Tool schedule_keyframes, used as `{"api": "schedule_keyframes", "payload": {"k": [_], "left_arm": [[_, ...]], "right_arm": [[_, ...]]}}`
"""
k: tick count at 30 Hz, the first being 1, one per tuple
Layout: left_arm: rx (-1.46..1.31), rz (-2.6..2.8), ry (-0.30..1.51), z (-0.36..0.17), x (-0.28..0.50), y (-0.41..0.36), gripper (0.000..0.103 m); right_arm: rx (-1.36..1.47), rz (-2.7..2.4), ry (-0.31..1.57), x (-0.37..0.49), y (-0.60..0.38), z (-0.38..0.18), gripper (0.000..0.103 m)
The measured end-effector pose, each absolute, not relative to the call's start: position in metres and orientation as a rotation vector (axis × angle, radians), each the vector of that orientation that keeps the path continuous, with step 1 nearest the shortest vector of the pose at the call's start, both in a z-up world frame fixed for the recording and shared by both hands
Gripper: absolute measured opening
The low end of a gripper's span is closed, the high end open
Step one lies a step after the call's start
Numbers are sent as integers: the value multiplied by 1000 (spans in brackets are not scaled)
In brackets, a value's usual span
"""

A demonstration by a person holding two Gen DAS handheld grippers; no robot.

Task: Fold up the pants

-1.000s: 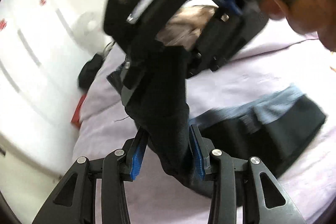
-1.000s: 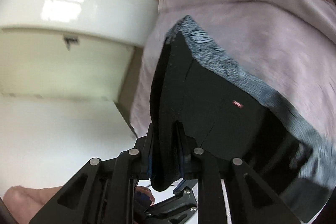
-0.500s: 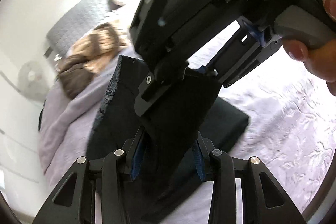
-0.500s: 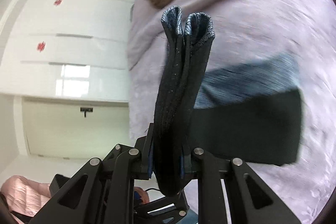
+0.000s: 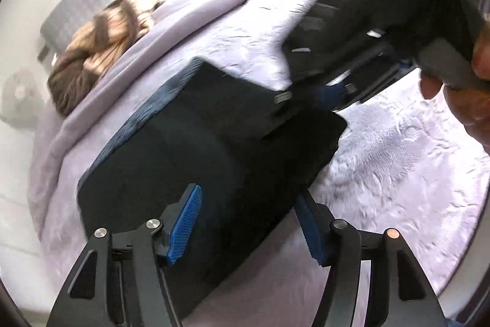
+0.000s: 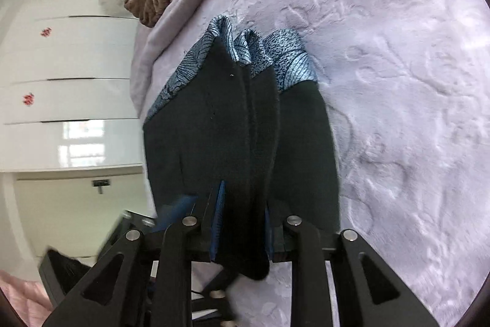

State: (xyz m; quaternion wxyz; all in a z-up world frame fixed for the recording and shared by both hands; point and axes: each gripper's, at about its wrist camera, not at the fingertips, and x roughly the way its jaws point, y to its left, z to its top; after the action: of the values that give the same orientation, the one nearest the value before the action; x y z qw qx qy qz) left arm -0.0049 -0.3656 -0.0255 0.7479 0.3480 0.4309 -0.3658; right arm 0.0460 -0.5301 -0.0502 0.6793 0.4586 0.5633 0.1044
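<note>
Pants (image 5: 190, 149) down on the bed (image 5: 398, 173), folded over, both grippers letting go.

Left gripper (image 5: 248, 222) has just spread its fingers, now apart and clear of the cloth. Right gripper (image 6: 242, 222) has just been easing open too, but a thick fold sits between its fingers, apparently touching. Fold looks nearly finished. No readable brand or writing anywhere.

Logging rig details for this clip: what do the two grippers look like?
Both are alike. The left gripper and right gripper have black angular linkage arms with triangular cutouts, silver pivot bolts (one coppery on the left) and ribbed blue pads.
</note>
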Motion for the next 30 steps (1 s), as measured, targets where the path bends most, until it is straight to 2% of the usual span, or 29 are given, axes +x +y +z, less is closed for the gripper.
{"api": "schedule_keyframes", "payload": {"k": [3,7,13,21,24,26,30], "left_arm": [[689,-741,954,-8,10,-333,64],[576,-563,998,5,53,-285,64],[447,-379,1187,-34,105,-235,64],[385,-393,1248,-68,91,-220,70],[351,-397,1266,-54,100,-219,70],[344,-386,1215,-39,110,-218,70],[227,-329,1227,-34,161,-216,70]], "right_arm": [[924,138,1300,45,-525,-33,34],[781,-1,1336,38,-518,-12,34],[689,-14,1253,41,-495,23,33],[493,-63,1410,45,-449,-22,33],[500,-77,1406,42,-447,-21,33],[488,-73,1411,43,-447,-17,33],[505,-72,1429,43,-448,-19,34]]}}
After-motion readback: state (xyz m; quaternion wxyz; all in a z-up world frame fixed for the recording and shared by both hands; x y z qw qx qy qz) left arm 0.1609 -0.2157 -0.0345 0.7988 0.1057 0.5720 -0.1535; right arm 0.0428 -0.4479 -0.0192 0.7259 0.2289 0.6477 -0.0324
